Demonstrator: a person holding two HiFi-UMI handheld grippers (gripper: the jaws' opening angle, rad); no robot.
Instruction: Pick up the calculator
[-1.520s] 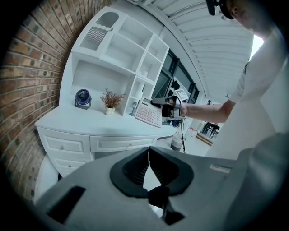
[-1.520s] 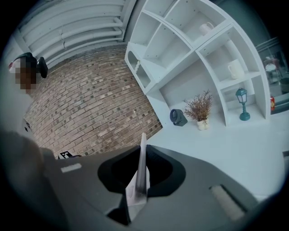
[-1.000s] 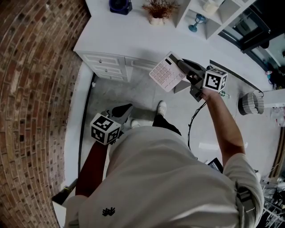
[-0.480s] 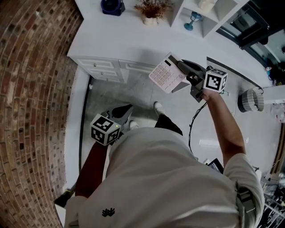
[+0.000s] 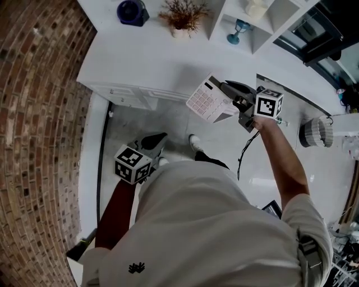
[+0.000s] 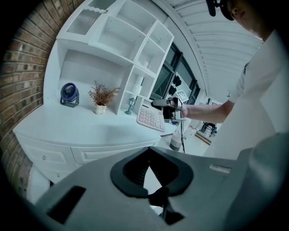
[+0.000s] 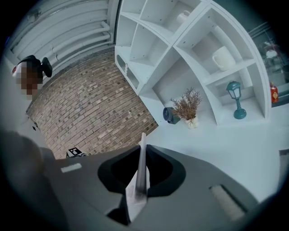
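Note:
The pale pink calculator (image 5: 207, 100) is off the desk, tilted in the air over the desk's front edge. My right gripper (image 5: 229, 89) is shut on its right end. The right gripper view shows the calculator (image 7: 143, 146) edge-on, pinched between the black pads of that gripper (image 7: 142, 169). My left gripper (image 5: 159, 138) hangs low by the person's left hip above the floor, with its jaws shut on nothing. From the left gripper view (image 6: 149, 168), the calculator (image 6: 151, 118) and the right gripper (image 6: 168, 108) show far ahead.
A white desk (image 5: 157, 61) with drawers stands ahead, carrying a blue fan (image 5: 130, 11) and a potted dry plant (image 5: 180, 19). White shelves hold a teal lamp figure (image 5: 235, 32). A brick wall (image 5: 39, 112) is at the left. A cable (image 5: 247, 148) and basket (image 5: 315, 130) lie on the floor at the right.
The desk and its objects have slid left in the head view as the person moved. The right gripper keeps the calculator and sits slightly lower. One foot has stepped.

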